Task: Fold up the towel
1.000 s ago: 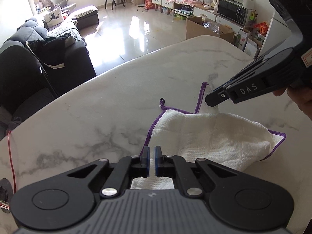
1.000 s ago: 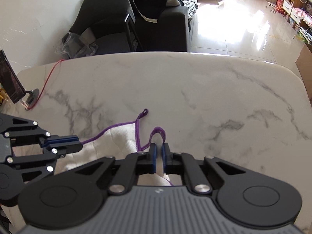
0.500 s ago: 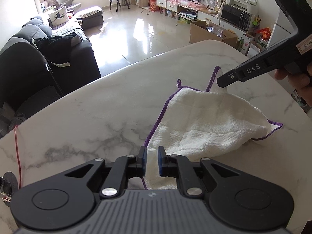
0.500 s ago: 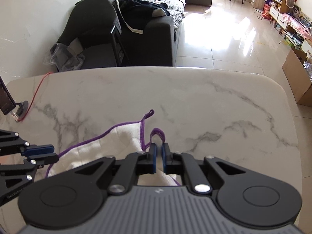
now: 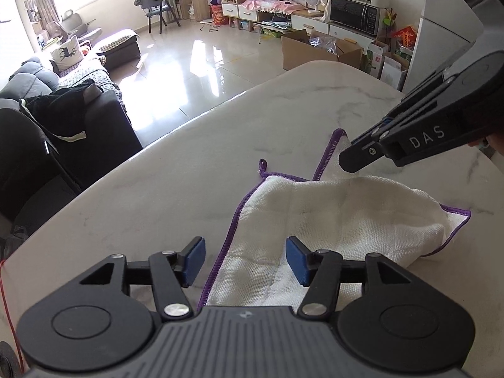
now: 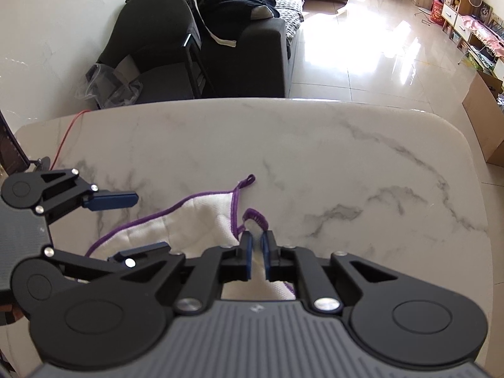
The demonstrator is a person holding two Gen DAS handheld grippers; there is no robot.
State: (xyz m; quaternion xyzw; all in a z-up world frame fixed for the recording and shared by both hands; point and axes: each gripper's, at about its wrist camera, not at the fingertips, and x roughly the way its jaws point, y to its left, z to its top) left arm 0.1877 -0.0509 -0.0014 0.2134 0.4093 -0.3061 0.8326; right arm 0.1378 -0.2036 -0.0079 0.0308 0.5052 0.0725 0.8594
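A white towel (image 5: 340, 211) with a purple hem lies folded over on the marble table (image 5: 176, 182). My left gripper (image 5: 245, 260) is open, its blue pads (image 5: 194, 260) either side of the towel's near left edge, holding nothing. My right gripper (image 6: 256, 245) is shut on a corner of the towel (image 6: 201, 223) and holds it slightly raised; it also shows in the left wrist view (image 5: 356, 157) at the towel's far side. The left gripper (image 6: 126, 223) shows open at the left of the right wrist view.
A red cable (image 6: 67, 132) and a small stand (image 6: 41, 162) sit at the table's left end. A dark sofa (image 6: 201, 44) stands beyond the far edge. Bare marble (image 6: 362, 173) stretches right of the towel.
My left gripper has let go of the towel edge and opened wide. The right gripper stays shut on its corner and has shifted only slightly.
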